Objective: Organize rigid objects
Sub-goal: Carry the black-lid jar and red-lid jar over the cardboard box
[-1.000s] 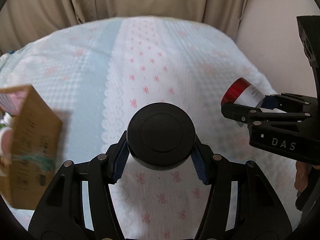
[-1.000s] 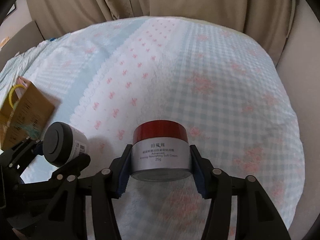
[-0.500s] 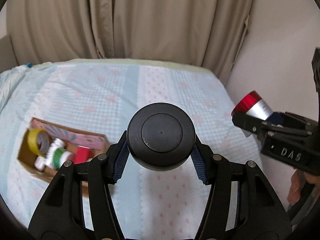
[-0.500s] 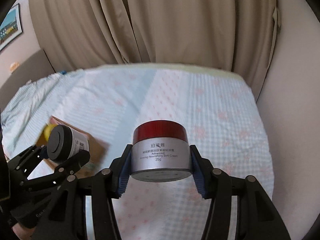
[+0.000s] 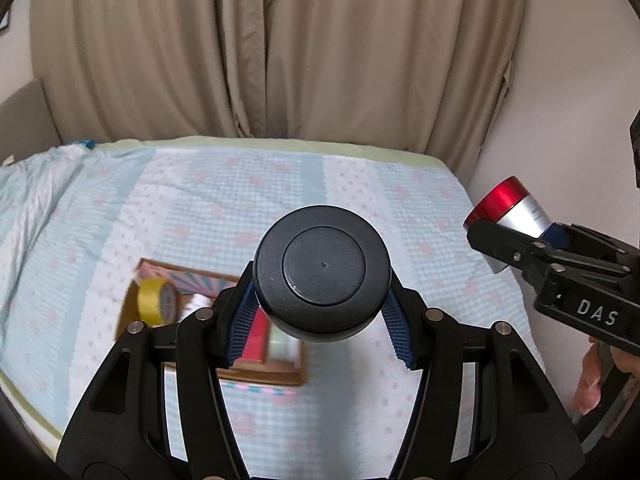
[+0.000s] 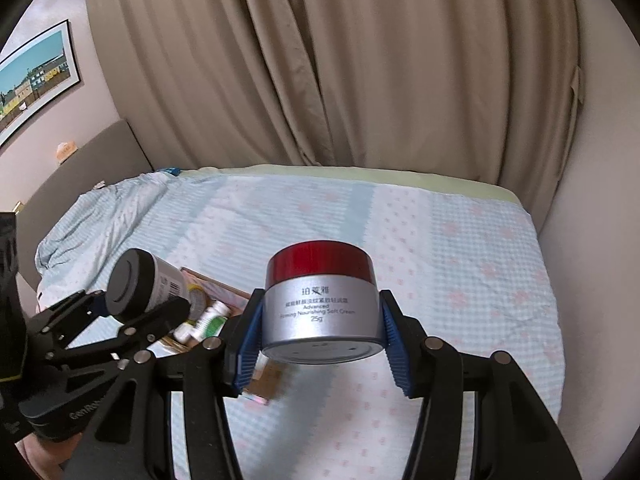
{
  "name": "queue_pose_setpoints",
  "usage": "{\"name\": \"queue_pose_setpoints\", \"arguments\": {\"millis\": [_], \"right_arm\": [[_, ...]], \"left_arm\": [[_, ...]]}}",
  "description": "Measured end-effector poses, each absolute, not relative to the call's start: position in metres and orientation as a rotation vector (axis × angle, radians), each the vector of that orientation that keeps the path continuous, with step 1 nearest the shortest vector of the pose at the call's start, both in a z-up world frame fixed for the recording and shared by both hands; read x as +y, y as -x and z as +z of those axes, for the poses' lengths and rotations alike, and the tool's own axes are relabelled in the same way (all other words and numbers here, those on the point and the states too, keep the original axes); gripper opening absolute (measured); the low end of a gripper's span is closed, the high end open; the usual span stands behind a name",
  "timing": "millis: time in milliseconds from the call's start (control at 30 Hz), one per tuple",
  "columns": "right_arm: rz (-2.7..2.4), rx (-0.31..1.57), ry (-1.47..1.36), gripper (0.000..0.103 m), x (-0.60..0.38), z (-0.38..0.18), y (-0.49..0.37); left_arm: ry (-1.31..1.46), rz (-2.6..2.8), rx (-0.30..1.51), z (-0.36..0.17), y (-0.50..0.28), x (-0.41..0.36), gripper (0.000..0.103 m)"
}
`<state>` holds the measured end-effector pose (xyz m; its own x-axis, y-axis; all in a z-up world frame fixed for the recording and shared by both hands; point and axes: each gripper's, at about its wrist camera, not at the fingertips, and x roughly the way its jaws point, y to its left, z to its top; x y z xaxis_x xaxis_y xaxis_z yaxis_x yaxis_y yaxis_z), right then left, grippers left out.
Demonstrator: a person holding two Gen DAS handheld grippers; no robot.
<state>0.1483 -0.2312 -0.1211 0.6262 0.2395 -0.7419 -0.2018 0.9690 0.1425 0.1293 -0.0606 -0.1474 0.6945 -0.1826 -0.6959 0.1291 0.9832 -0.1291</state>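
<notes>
Left gripper [image 5: 322, 320]: fingers clamp black-lidded jar [image 5: 323, 273], above box [image 5: 264, 374]. Right gripper [image 6: 320, 350]: fingers clamp red-lidded jar [image 6: 322, 304], right of box. Box: on bed [image 5: 420, 216], holding tape roll [image 5: 154, 302], bottles [image 6: 210, 318].

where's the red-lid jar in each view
Left wrist: the red-lid jar sits at the right edge, tilted, clamped in the right gripper.
Right wrist: the same jar is at centre, upright between the blue pads, above the bed.
Shared landmark: the cardboard box on the bed, lower left of the jar in both views.
</notes>
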Motion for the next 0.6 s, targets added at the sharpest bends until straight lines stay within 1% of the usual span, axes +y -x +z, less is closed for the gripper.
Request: {"name": "queue_pose_setpoints", "arguments": {"millis": [200,400,600], "right_arm": [[0.196,0.874,-0.106,0.05,-0.168,-0.125,-0.154],[0.116,0.913,-0.182,0.05,-0.11,-0.144,-0.168],[0.038,0.971,-0.265,0.05,-0.069,-0.174,-0.187]], "left_arm": [[0.022,-0.251,0.813,-0.149,-0.146,0.01,0.054],[-0.003,-0.329,0.876,-0.175,-0.178,0.085,0.054],[-0.051,-0.382,0.938,-0.205,-0.216,0.129,0.054]]}}
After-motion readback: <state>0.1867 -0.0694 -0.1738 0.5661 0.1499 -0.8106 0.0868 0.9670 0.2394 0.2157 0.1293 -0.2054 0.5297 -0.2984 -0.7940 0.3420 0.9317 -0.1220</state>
